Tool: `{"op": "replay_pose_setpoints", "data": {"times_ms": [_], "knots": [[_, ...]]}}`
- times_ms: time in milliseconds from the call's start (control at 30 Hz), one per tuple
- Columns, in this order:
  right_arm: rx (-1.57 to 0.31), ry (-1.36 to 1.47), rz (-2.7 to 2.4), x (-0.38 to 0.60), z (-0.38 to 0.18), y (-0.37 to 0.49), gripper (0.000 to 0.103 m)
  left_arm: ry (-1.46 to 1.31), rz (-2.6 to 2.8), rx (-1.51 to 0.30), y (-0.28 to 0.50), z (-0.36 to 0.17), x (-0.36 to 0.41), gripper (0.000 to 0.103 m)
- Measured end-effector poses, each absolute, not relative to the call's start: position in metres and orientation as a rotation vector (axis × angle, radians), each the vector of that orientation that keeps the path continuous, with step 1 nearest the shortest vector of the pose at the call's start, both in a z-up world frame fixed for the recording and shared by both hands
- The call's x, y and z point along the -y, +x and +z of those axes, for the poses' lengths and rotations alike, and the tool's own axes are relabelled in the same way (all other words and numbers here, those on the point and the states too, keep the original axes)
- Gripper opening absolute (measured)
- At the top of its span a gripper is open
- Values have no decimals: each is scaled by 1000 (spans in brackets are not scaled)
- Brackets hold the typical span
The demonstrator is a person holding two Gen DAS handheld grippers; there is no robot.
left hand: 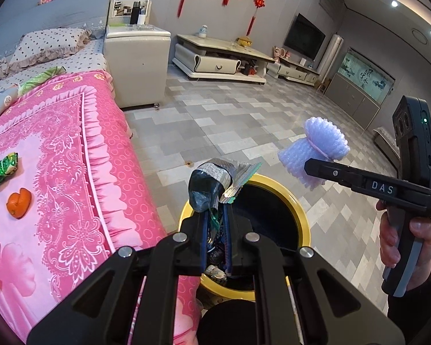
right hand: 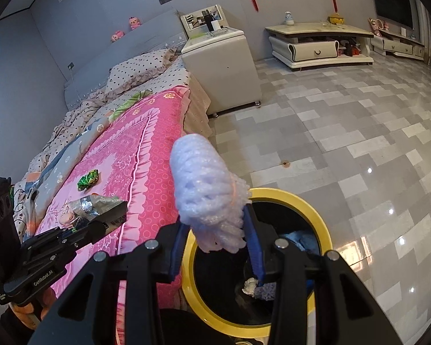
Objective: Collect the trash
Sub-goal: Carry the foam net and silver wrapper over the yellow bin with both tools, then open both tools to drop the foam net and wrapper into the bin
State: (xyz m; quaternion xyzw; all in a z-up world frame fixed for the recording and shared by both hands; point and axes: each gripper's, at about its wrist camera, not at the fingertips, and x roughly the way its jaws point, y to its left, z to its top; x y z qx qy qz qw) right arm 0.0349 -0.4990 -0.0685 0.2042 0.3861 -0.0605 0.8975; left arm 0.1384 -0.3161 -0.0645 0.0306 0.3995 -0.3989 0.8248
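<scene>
I have both pieces of trash up over the bin (left hand: 298, 201) so that each can fall straight in when I let go. My left hand-held gripper (left hand: 217, 221) is clamped nearly together on a crumpled foil wrapper (left hand: 212, 184). The wrapper is thin, so the jaws have little between them, and it sticks out past the tips at twelve o'clock, right above the yellow rim. My right hand-held gripper (right hand: 215, 230) is clamped on a wad of pale foam netting (right hand: 204, 189). The wad is bulky, so the jaws stand partly apart around it, and it hangs over the bin's mouth near the rim at eleven o'clock.

The bin stands on the floor just beside the bed (left hand: 80, 132) — close enough that I need only swing across from the pink cover. It already holds some scraps, though the inside is too dark for me to say what they are.

More is left to gather on the bed: a green wrapper (left hand: 3, 169) at nine o'clock in my left view, and below it an orange peel (left hand: 19, 204) — I judge those come next.
</scene>
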Motion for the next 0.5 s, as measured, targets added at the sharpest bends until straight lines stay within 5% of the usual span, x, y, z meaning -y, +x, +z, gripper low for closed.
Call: {"op": "replay_pose_setpoints", "data": {"times_ms": [500], "knots": [[-889,475,-183,521,-114,34,36,73,-873,-923,147,-105,357,12]]}}
